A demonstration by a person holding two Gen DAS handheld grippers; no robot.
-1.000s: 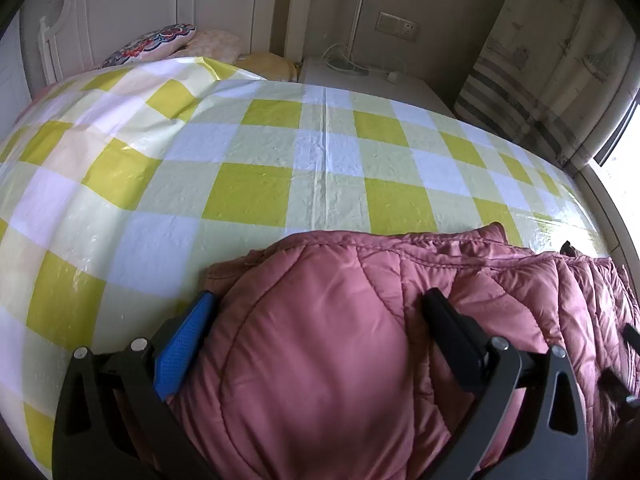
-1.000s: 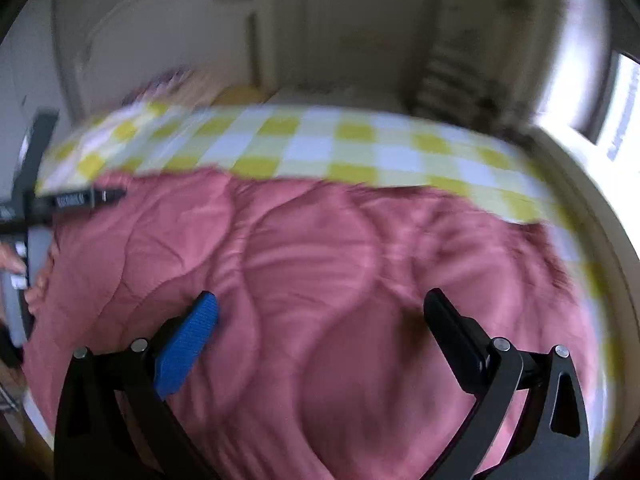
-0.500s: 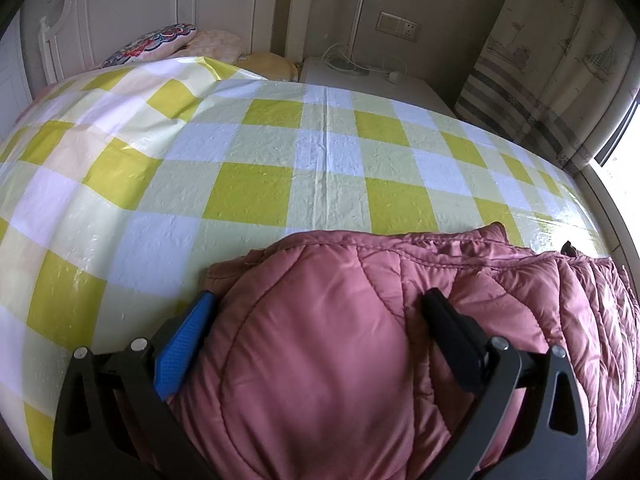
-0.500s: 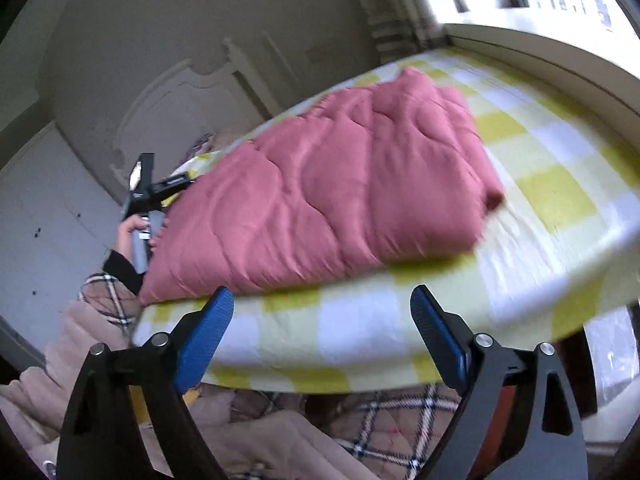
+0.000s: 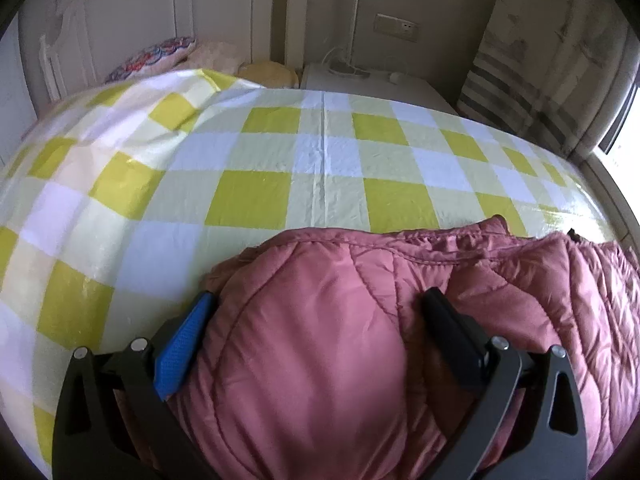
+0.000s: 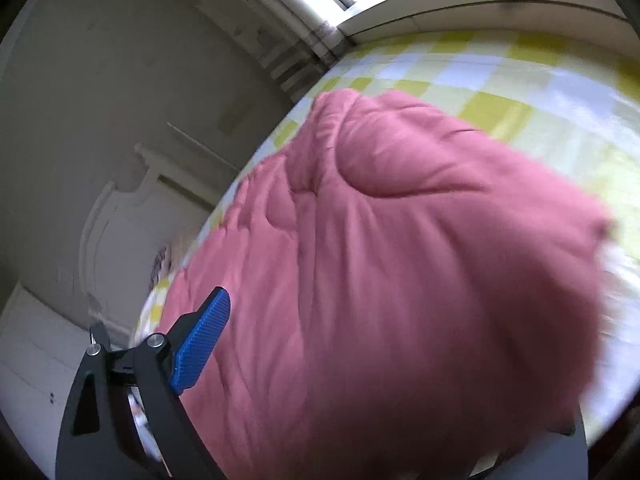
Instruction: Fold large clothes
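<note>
A pink quilted puffer jacket [image 5: 360, 320] lies folded on the bed's yellow and white checked sheet [image 5: 280, 168]. My left gripper [image 5: 320, 320] stands wide open with a bulge of the jacket between its blue pad [image 5: 182, 348] and its black finger [image 5: 452, 332]. In the blurred right wrist view the jacket [image 6: 380, 260] fills the frame close up. My right gripper shows only its blue pad [image 6: 202, 340] against the jacket's left edge; the jacket hides its other finger.
A white headboard [image 5: 132, 32] and pillows [image 5: 160, 56] stand at the bed's far left. A white nightstand [image 5: 372, 80] and a striped curtain [image 5: 540, 64] are at the back right. A window sill [image 6: 480, 4] runs along the bed's far side.
My right gripper swung back in from beside the bed and now sits close over the jacket. My left gripper and the jacket under it have not moved.
</note>
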